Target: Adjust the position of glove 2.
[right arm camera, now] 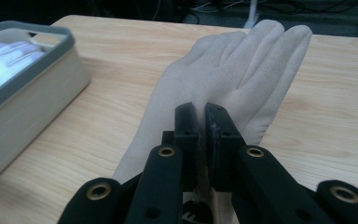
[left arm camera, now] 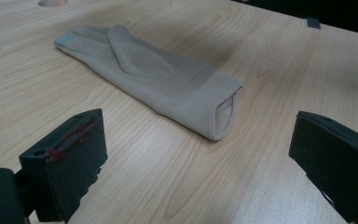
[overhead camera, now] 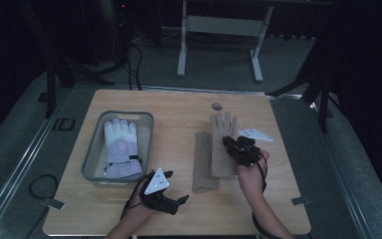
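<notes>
Pinching beige glove (right arm camera: 223, 79) | right tool (right arm camera: 204, 116) | lying flat, fingers outstretched

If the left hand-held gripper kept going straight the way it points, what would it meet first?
Probably the cuff end of the nearer beige glove, which lies flat on the table ahead of the open left hand-held gripper.

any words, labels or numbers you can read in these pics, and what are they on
"ID": dark letters on the grey floor strip left of the table.
The white glove in the grey bin bears a round emblem and a small dark tag, both too small to read.
No print shows on the beige gloves: the one nipped by the right hand-held gripper, or the other ahead of the left hand-held gripper.
</notes>
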